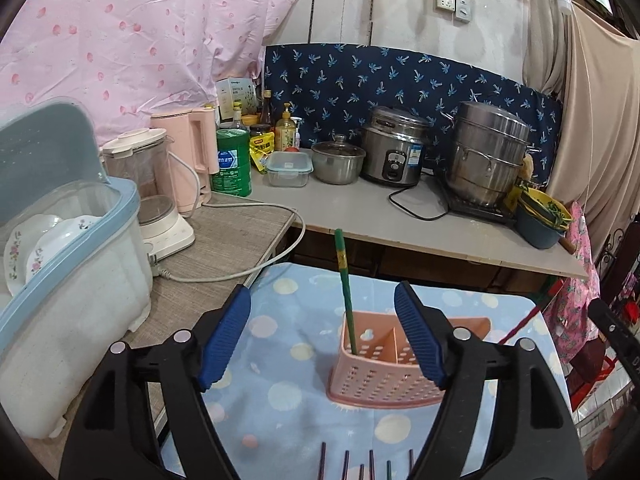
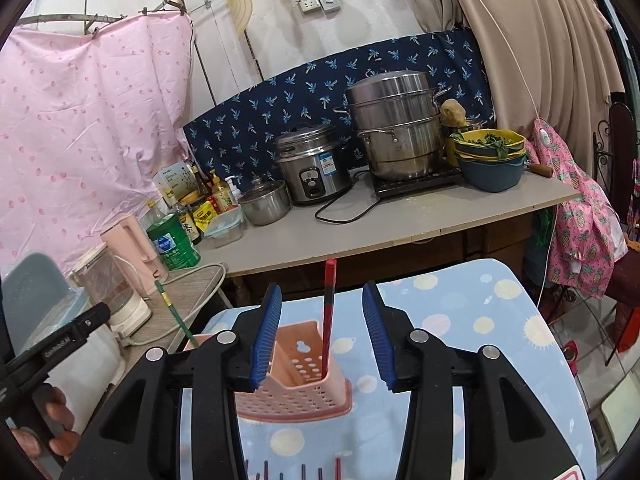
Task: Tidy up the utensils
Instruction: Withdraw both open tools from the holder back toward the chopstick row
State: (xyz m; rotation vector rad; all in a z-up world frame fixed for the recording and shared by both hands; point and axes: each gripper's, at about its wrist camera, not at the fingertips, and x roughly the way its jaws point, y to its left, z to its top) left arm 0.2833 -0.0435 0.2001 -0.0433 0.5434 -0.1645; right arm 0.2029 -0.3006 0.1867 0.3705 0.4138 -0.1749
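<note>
A pink perforated utensil holder (image 1: 384, 372) stands on a blue dotted tablecloth (image 1: 288, 360). A green chopstick (image 1: 345, 292) stands upright in its left compartment. My left gripper (image 1: 322, 336) is open and empty just above the holder. In the right wrist view the holder (image 2: 296, 384) has a red chopstick (image 2: 329, 312) standing in its right end, and the green chopstick (image 2: 176, 312) leans at its left. My right gripper (image 2: 322, 336) is open around the red chopstick without touching it. Several chopstick ends (image 1: 360, 464) lie on the cloth at the near edge; they also show in the right wrist view (image 2: 304, 470).
A dish box with plates (image 1: 60, 264), a blender (image 1: 152, 184) and a pink kettle (image 1: 192, 152) stand left. The counter behind (image 1: 400, 216) holds a rice cooker (image 1: 394, 148), a steamer pot (image 1: 486, 152), bowls (image 1: 540, 216) and bottles. A power cord (image 1: 240, 268) trails near the table.
</note>
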